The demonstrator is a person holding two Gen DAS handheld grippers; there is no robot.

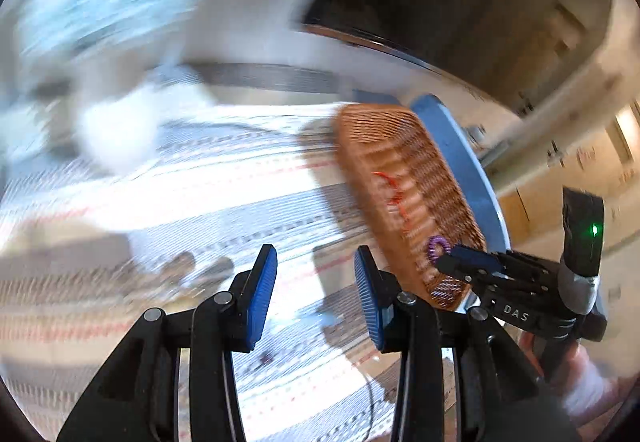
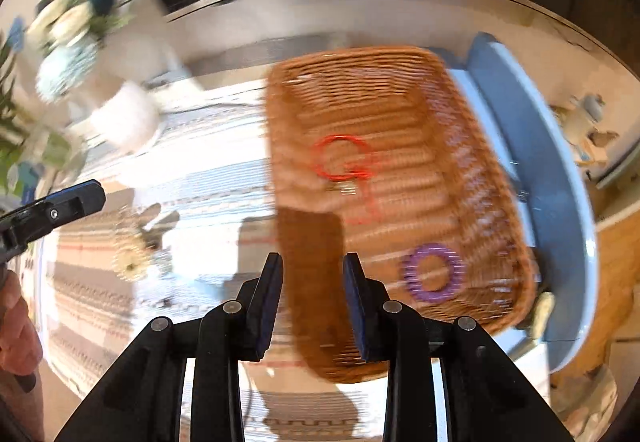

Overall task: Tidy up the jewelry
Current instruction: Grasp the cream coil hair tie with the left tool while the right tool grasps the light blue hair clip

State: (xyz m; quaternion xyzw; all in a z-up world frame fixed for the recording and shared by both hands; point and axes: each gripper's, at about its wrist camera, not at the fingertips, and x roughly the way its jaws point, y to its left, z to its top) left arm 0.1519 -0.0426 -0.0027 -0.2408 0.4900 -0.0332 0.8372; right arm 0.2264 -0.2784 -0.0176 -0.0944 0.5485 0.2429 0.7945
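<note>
Jewelry first: inside the wicker basket lie 2 pieces, a purple spiral ring down near the closer end and a thin red loop bracelet around the middle of the floor, with something small and pale just under it that the blur hides. So 2 items are in. Out on the striped woven mat, to the left of the basket, sits 1 more cluster, a pale gold, beaded-looking piece, too smeared to name further.

Right gripper hangs over the basket's near rim, fingers spread wide, nothing between the pads. Left gripper is out over the mat, fingers also spread and empty. From the left wrist camera the right gripper's tip sits right beside the purple ring, so this reads as the moment just after a drop-off, though that is a judgement only.

Next move, I'd say: 1 gripper goes for the gold piece on the mat, comes down low, pinches it cleanly and carries it over the rim. Small and loose, it may slip.

Beyond: 1 blue plate behind the basket, 1 white pot, a blurred flower arrangement.
</note>
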